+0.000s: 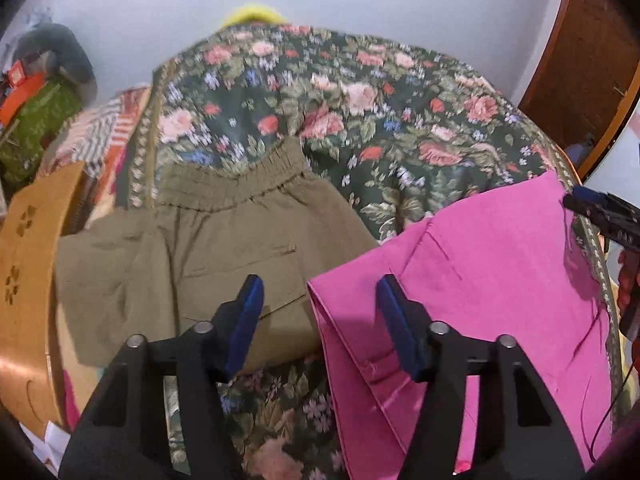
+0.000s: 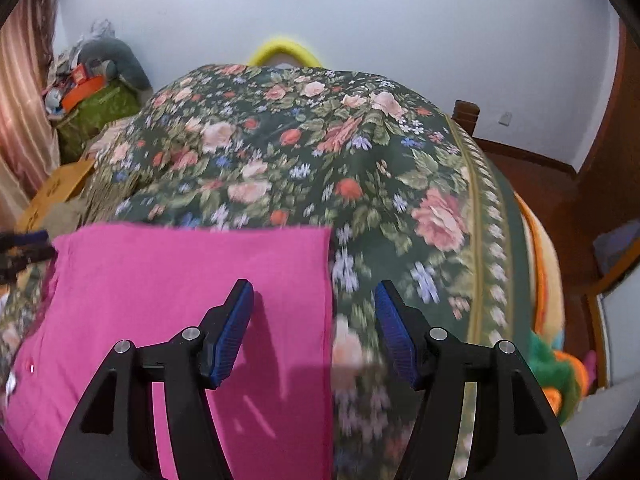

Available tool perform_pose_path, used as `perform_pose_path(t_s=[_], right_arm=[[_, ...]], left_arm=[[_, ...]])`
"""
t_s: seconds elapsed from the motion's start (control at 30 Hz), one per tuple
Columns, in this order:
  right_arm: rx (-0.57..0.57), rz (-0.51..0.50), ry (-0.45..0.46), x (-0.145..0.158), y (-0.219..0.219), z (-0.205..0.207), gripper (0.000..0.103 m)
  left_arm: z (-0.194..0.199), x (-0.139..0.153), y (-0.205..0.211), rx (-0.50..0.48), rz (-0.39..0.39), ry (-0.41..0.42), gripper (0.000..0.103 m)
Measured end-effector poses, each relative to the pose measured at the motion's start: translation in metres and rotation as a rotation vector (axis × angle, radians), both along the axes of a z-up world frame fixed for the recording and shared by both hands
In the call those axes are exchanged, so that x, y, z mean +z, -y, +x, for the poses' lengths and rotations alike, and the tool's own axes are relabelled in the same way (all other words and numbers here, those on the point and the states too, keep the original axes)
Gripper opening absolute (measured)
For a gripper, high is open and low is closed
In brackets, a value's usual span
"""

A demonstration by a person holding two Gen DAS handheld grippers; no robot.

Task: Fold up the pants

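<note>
Folded pink pants (image 1: 472, 280) lie flat on the floral bedspread (image 1: 360, 120), to the right in the left wrist view and at lower left in the right wrist view (image 2: 180, 300). Olive-brown pants (image 1: 208, 248) with an elastic waistband lie to their left. My left gripper (image 1: 318, 296) is open and empty, above the gap between the two garments. My right gripper (image 2: 314, 300) is open and empty, over the pink pants' right edge; it also shows at the right edge of the left wrist view (image 1: 600, 216).
A cardboard box (image 1: 28, 280) stands at the bed's left side. Clutter and a green bag (image 2: 96, 108) sit in the far left corner. A wooden door (image 1: 580, 60) is at right. Stuffed toys (image 2: 560, 376) lie beyond the bed's right edge.
</note>
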State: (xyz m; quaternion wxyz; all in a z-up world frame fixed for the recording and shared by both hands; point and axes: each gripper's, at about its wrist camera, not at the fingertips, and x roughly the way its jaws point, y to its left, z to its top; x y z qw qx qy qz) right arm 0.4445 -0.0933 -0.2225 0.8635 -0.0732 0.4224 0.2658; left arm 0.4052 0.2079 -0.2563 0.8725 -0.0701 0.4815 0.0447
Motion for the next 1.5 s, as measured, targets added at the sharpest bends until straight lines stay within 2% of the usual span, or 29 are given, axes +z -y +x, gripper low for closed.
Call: perform_pose_path(t_s=[0.07,0.1,0.13,0.17,0.2,0.23,0.27,0.3,0.37,0.4,0.47,0.57,0.63,0.67,0.7,0.77,0.97,1.03,1.1,1.13,1.17,1.2,1.3,1.4,1.5], right_arm=[[0.001,0.02,-0.028,-0.005,-0.005,0.012,0.059],[-0.008,0.03,-0.043,-0.009,-0.007,0.016,0.054],[-0.01,0.048,-0.059,-0.012,-0.009,0.02,0.049],[-0.006,0.061,-0.086,-0.016,-0.011,0.022,0.039],[-0.01,0.072,-0.102,-0.019,-0.012,0.023,0.035],[-0.022,0.079,-0.093,-0.019,-0.012,0.022,0.032],[-0.023,0.08,-0.076,-0.017,-0.013,0.019,0.023],[-0.021,0.079,-0.07,-0.016,-0.014,0.018,0.018],[-0.017,0.079,-0.068,-0.012,-0.014,0.016,0.011],[-0.013,0.077,-0.064,-0.01,-0.015,0.014,0.008],[-0.001,0.069,-0.039,-0.001,-0.014,0.008,0.005],[0.012,0.068,-0.011,0.012,-0.013,0.0,0.005],[0.021,0.065,0.003,0.02,-0.012,-0.004,0.005],[0.025,0.062,0.01,0.023,-0.012,-0.007,0.005],[0.027,0.058,0.013,0.024,-0.011,-0.008,0.005],[0.028,0.056,0.011,0.023,-0.011,-0.009,0.005],[0.027,0.042,-0.001,0.01,-0.009,-0.008,0.005],[0.023,0.033,-0.014,0.001,-0.008,-0.005,0.005],[0.02,0.027,-0.03,-0.008,-0.007,-0.004,0.005],[0.019,0.027,-0.037,-0.011,-0.006,-0.003,0.005],[0.016,0.031,-0.045,-0.015,-0.005,-0.002,0.005],[0.013,0.036,-0.049,-0.018,-0.005,-0.001,0.005],[0.003,0.05,-0.044,-0.017,-0.003,-0.001,0.005],[-0.004,0.056,-0.026,-0.008,-0.001,-0.003,0.005],[-0.011,0.064,-0.005,0.008,0.003,-0.007,0.005]], left_arm=[[0.006,-0.008,-0.003,-0.01,-0.007,-0.015,0.044],[0.008,-0.012,-0.004,-0.019,-0.014,-0.022,0.036],[0.009,-0.016,-0.004,-0.03,-0.033,-0.029,0.031],[0.01,-0.019,-0.004,-0.041,-0.057,-0.037,0.021],[0.01,-0.021,-0.003,-0.044,-0.064,-0.04,0.016],[0.01,-0.022,-0.002,-0.04,-0.054,-0.043,0.014],[0.009,-0.022,-0.001,-0.034,-0.043,-0.044,0.01],[0.009,-0.023,-0.001,-0.031,-0.043,-0.047,0.008],[0.007,-0.02,-0.004,-0.018,-0.067,-0.052,0.0],[0.005,-0.017,-0.006,-0.011,-0.086,-0.046,0.0],[0.001,-0.008,-0.008,0.001,-0.073,-0.029,0.0],[-0.006,0.009,-0.013,0.016,-0.071,0.011,0.0],[-0.008,0.015,-0.016,0.047,-0.054,0.008,0.006],[-0.008,0.015,-0.018,0.054,-0.061,-0.003,0.023],[-0.007,0.014,-0.019,0.051,-0.082,-0.012,0.047],[-0.007,0.011,-0.021,0.055,-0.107,-0.006,0.068],[0.009,-0.015,-0.013,0.035,-0.174,-0.049,0.067],[0.015,-0.024,-0.012,0.035,-0.196,-0.058,0.061],[0.018,-0.027,-0.01,0.014,-0.232,-0.042,0.039],[0.02,-0.027,-0.008,0.005,-0.248,-0.038,0.036],[0.021,-0.027,-0.007,0.0,-0.243,-0.041,0.03],[0.022,-0.027,-0.005,0.002,-0.232,-0.044,0.019],[0.022,-0.02,0.0,-0.006,-0.203,-0.04,0.013],[0.016,-0.002,0.004,-0.007,-0.135,-0.007,0.013],[0.007,0.021,0.008,-0.011,-0.1,0.047,0.013]])
